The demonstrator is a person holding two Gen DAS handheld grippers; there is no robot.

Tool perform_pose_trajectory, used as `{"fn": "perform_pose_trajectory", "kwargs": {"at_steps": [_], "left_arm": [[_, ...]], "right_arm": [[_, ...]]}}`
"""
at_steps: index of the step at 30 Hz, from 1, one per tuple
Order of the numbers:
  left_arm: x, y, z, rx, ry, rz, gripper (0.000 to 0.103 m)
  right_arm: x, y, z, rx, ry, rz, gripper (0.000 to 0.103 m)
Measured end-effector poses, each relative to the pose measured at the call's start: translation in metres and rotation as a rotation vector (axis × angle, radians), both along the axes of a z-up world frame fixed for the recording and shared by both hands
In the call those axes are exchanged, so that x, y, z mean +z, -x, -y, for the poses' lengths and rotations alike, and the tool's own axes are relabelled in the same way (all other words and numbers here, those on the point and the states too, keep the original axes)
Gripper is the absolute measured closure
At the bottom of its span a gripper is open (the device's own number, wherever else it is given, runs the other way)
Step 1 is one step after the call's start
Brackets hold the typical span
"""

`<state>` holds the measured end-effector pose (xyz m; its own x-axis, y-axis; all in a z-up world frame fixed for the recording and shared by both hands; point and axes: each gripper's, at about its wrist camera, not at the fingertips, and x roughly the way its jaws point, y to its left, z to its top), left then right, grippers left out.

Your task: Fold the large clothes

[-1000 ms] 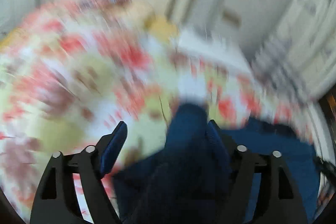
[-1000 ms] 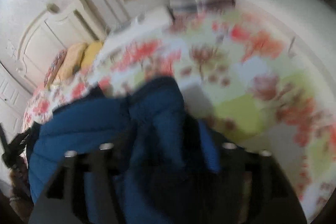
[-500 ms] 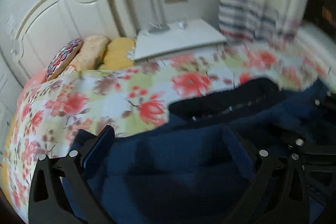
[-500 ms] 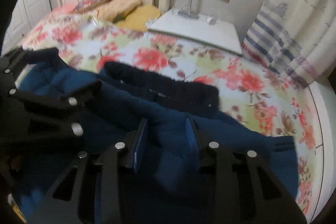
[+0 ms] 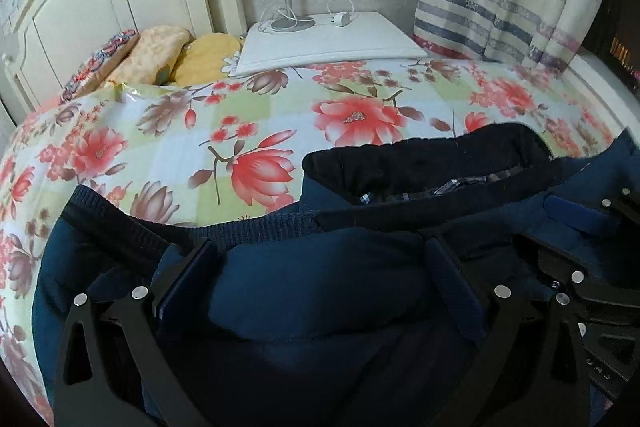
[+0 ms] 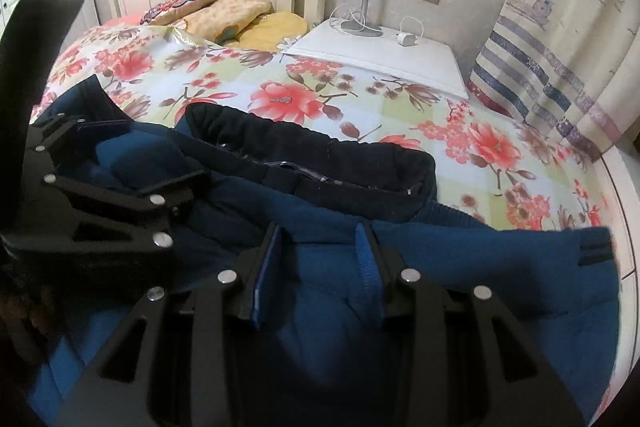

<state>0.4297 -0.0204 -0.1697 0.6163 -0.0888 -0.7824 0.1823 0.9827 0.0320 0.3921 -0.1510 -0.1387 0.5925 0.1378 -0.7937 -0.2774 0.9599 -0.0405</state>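
A blue jacket (image 5: 320, 291) is laid out on the bed (image 5: 180, 147), collar toward the headboard, with no fold made yet. The left claw (image 5: 320, 279) is spread wide over it, nothing gripped; the right claw (image 6: 320, 267) is pinched on a jacket fold.

Both sets of tongs are matte black plastic, built of angular arms with triangular cut-outs and round silver screw heads at the joints. The left tongs (image 5: 320, 259) and right tongs (image 6: 320, 247) carry flat blue finger pads (image 6: 266, 267).

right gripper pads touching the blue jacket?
Touching. Right wrist view: right gripper pads pinch a ridge of the blue jacket between them.
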Motion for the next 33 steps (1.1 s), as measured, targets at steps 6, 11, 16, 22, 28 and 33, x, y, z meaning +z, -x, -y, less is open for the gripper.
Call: {"fn": "perform_pose_trajectory", "kwargs": {"at_steps": [6, 11, 16, 22, 28, 33], "left_arm": [[0.036, 0.012, -0.055, 0.122, -0.114, 0.128, 0.004], [0.006, -0.003, -0.108, 0.163, -0.053, -0.017, 0.004], [-0.002, -0.007, -0.112, 0.164, 0.004, -0.042, 0.004], [-0.011, -0.011, -0.141, 0.184, 0.227, -0.108, 0.004], [-0.007, -0.007, -0.138, 0.226, 0.186, -0.088, 0.004], [0.058, 0.048, -0.100, 0.223, 0.138, 0.170, 0.004]], "right_arm": [[0.027, 0.010, 0.059, -0.140, -0.007, 0.052, 0.061], [0.014, 0.008, 0.148, -0.327, -0.150, -0.004, 0.051], [-0.007, 0.010, 0.180, -0.347, -0.376, -0.015, 0.050], [-0.016, 0.013, 0.203, -0.346, -0.602, -0.025, 0.050], [-0.009, 0.009, 0.194, -0.362, -0.539, -0.050, 0.051], [0.053, 0.042, 0.115, -0.323, -0.204, 0.090, 0.024]]}}
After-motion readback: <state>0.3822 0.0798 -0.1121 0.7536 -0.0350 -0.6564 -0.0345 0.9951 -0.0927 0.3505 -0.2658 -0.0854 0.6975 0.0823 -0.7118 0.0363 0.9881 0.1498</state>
